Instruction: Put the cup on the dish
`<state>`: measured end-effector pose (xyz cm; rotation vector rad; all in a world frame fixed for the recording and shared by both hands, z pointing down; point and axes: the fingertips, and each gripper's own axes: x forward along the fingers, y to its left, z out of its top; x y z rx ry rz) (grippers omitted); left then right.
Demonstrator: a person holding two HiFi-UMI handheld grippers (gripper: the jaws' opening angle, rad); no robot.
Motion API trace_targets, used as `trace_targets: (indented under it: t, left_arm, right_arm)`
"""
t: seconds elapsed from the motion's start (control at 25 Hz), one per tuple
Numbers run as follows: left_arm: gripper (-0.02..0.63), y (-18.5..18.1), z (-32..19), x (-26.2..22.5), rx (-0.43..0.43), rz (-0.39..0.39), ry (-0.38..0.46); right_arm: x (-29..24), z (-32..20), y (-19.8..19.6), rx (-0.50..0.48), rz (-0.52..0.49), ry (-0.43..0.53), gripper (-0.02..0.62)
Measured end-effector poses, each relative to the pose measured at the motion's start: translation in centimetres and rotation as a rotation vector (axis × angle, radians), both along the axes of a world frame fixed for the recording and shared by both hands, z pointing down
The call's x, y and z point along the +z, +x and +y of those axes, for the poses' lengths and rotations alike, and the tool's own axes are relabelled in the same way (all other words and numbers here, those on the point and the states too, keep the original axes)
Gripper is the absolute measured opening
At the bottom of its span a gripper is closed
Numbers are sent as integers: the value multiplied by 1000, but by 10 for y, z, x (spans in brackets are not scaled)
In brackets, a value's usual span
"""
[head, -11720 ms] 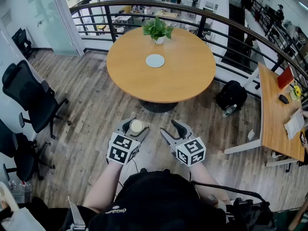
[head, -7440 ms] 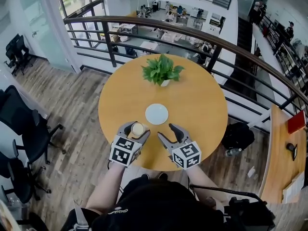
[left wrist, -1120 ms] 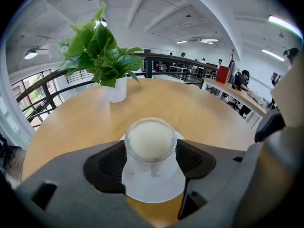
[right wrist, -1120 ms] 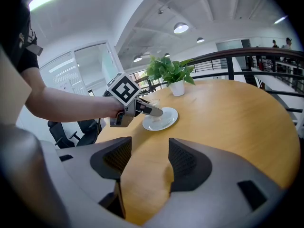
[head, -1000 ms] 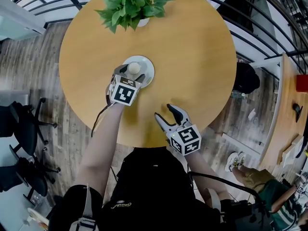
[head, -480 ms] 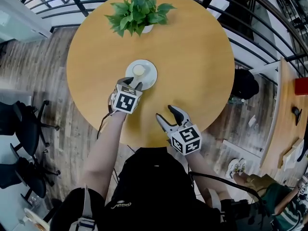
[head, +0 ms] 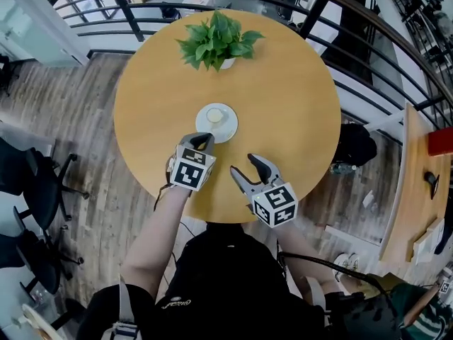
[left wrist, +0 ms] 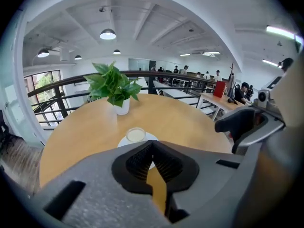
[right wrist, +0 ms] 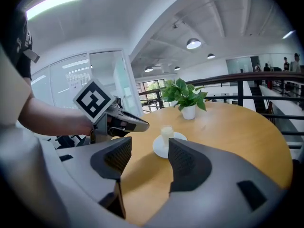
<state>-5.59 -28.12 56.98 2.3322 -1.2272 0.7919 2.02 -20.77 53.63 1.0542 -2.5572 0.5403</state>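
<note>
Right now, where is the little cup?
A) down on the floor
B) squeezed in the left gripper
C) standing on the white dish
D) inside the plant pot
C: the cup stands upright on the dish on the table, while the left gripper is shut and empty just short of the dish.

Left tool (head: 202, 140) clamped together, empty; right tool (head: 243, 165) agape.
</note>
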Motion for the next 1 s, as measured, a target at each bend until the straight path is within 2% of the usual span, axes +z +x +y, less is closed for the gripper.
trace_targets:
  t: [0.32,0.64,1.0]
  left_arm:
    - [5,-6,26,-84,-32,86,169]
    - [5,-13,46,-142,-61,156,262]
    - [5,-13,44,-176,-77,158,356]
  right_arm:
    - [-58,-12,-15,-37,-9,128,226]
    - [-118,-15,-28,-57,-39,254,160]
    - [-152,-20,-26,-60,-58,327,89]
